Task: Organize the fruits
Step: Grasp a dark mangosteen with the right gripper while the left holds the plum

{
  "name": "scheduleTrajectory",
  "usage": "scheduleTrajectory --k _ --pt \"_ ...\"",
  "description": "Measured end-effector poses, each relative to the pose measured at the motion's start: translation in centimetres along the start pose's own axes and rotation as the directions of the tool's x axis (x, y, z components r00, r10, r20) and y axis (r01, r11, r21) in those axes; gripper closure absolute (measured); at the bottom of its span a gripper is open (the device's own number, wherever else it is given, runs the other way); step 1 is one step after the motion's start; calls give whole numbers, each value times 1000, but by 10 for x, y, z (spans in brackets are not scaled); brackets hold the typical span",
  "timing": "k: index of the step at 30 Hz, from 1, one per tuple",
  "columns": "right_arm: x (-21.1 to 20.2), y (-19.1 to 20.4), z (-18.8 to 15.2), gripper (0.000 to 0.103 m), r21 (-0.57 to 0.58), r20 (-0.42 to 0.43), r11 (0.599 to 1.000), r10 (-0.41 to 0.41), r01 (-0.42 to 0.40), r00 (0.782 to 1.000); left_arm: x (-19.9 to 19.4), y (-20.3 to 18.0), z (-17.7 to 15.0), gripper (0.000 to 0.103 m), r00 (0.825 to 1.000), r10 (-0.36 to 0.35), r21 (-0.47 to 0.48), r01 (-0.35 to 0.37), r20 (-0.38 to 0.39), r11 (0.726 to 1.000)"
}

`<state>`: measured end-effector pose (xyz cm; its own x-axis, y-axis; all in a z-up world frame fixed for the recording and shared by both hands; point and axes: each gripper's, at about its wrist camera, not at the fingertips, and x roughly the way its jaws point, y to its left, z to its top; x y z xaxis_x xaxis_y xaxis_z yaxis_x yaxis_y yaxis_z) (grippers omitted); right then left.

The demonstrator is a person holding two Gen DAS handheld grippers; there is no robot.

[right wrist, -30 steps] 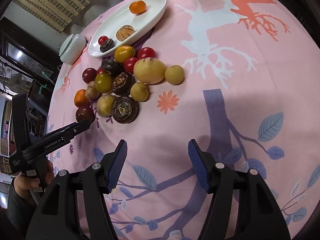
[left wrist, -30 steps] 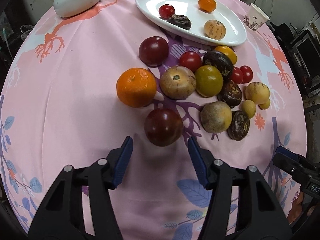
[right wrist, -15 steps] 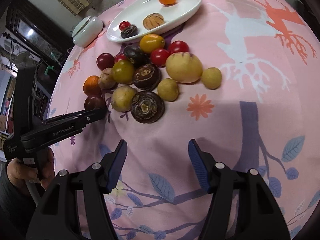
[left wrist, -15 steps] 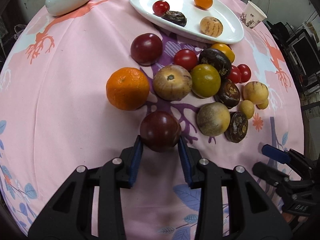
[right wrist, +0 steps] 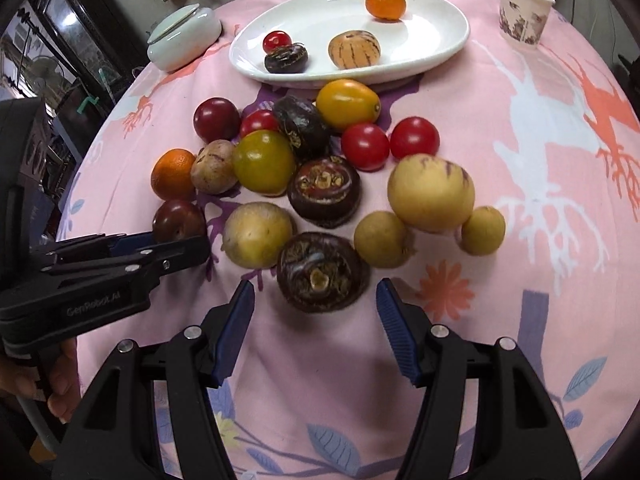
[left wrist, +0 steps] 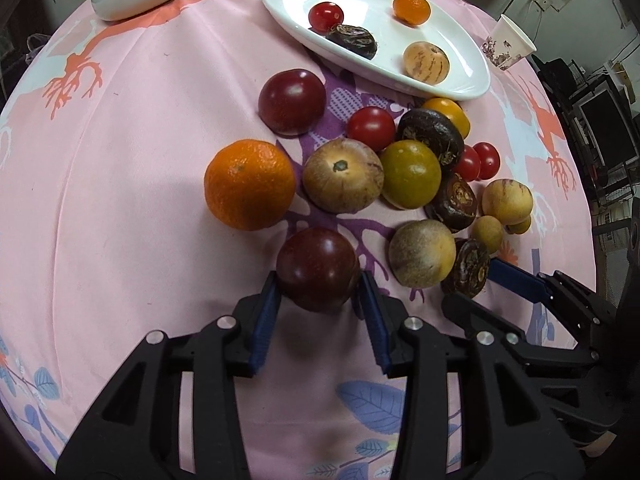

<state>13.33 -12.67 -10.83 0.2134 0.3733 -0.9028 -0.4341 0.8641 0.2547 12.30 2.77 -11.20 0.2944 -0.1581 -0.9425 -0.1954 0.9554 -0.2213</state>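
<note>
My left gripper (left wrist: 319, 290) is shut on a dark red plum (left wrist: 318, 268) at the near edge of a fruit pile on the pink tablecloth; the plum also shows in the right wrist view (right wrist: 178, 220). An orange (left wrist: 250, 184) lies just beyond it to the left. My right gripper (right wrist: 315, 294) is open, with a dark brown mangosteen (right wrist: 322, 272) lying just ahead between its fingers, untouched. A white oval plate (right wrist: 436, 28) at the back holds a small orange, a striped melon, a cherry tomato and a dark mangosteen.
A pale green lidded dish (right wrist: 184, 36) stands at the back left of the plate. A paper cup (right wrist: 522, 10) stands at the back right. Red tomatoes, yellow fruits and more mangosteens crowd the pile. The left gripper's body (right wrist: 100, 276) reaches in from the left.
My left gripper moved forward and closed on the dark red plum. My right gripper moved forward toward the pile, bringing the dark mangosteen close to its open fingers.
</note>
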Motion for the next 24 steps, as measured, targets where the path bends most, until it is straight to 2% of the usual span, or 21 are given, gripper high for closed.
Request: scheduleTrajectory --k 4,6,8,16,24 --pt "7 6 2 59 -55 -5 997 -60 60 998 2 -3 4 59 1000 4 12 -4 -1 1000" --pt "7 9 2 60 -80 1 994 -75 75 997 2 -4 3 61 1000 14 17 -14 2 1000" --pt "7 5 1 60 -53 -5 997 -55 55 998 2 -5 3 64 999 33 21 -33 6 999" --pt "-20 -16 -14 60 23 1 1000 17 -17 1000 -10 2 -5 65 1000 8 -7 -8 6 1000" --pt "-41 -28 -31 60 72 14 997 22 -23 1000 -44 4 -20 65 999 -7 -10 8 46 1000"
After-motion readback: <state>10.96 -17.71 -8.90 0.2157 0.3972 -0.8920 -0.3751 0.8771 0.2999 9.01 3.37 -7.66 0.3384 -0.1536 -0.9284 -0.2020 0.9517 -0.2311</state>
